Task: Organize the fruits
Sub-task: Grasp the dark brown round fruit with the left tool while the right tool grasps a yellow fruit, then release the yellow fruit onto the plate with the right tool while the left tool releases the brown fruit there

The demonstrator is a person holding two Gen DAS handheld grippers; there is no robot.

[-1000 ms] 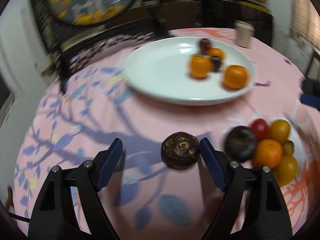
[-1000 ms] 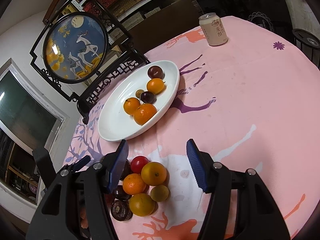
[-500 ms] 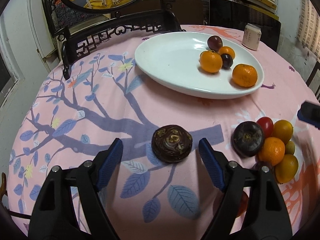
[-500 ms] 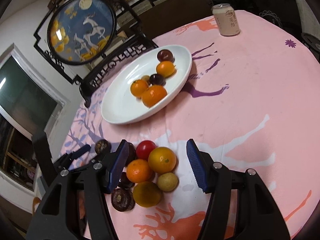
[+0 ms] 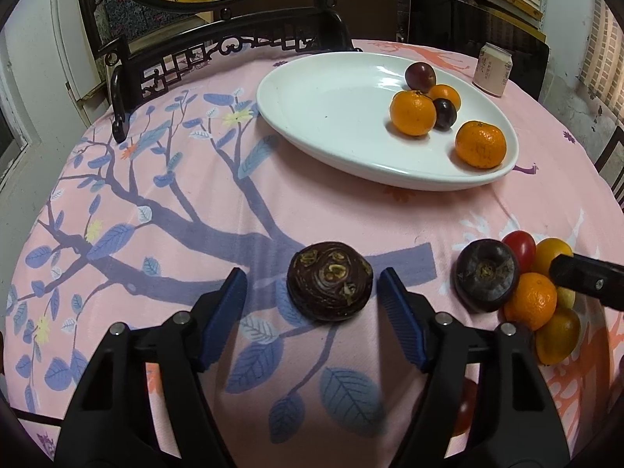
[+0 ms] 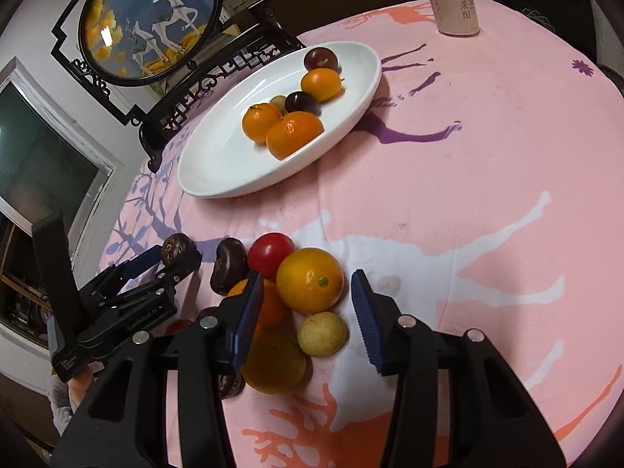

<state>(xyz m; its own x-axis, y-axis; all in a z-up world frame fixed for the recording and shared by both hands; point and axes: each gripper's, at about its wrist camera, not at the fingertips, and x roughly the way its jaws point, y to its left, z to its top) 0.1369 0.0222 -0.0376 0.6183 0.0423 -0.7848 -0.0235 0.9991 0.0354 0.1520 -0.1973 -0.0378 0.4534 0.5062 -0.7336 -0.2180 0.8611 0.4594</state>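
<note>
My left gripper (image 5: 312, 296) is open, its blue pads on either side of a dark brown water chestnut (image 5: 329, 280) that lies on the pink cloth. A second dark chestnut (image 5: 485, 275) lies to its right beside a pile of fruit. My right gripper (image 6: 306, 306) is open over that pile, around a yellow-orange fruit (image 6: 310, 280), with a small pale fruit (image 6: 321, 333), a red tomato (image 6: 271, 255) and an orange (image 6: 273, 360) close by. The white oval plate (image 5: 331, 117) holds several oranges and plums. The left gripper also shows in the right wrist view (image 6: 171, 263).
A drink can (image 6: 452, 4) stands at the table's far side. A carved black stand with a round painted screen (image 6: 150, 19) stands behind the plate. The round table's edge drops off at the left in the left wrist view.
My left gripper has moved closer to the water chestnut, which now sits between the pads. My right gripper has come down and forward over the fruit pile.
</note>
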